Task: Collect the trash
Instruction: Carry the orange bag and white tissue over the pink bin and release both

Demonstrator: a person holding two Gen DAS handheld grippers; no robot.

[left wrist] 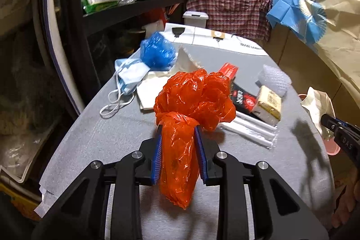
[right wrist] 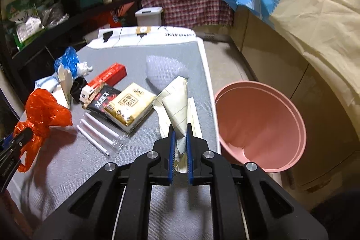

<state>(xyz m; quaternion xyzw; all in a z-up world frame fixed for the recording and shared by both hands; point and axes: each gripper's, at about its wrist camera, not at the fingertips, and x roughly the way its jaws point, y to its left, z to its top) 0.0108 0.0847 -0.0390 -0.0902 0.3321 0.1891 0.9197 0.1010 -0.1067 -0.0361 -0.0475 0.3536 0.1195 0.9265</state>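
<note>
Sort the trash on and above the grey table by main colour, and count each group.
Orange: 1, orange plastic bag
Blue: 2, blue plastic bag, face mask
Red: 1, red box
Black: 1, snack packet
Cream: 2, tissue pack, crumpled paper
Total: 7

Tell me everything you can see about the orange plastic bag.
The orange plastic bag is thin, glossy, translucent film, crumpled into a bunch. The left gripper is shut on its gathered middle, blue fingers pressing either side. A puffed, wrinkled mass spreads beyond the fingertips; a narrower tail hangs back between the fingers. It looks lifted over the grey table, at its left side in the right wrist view, near wrapped white straws. Its contents cannot be seen.
</note>
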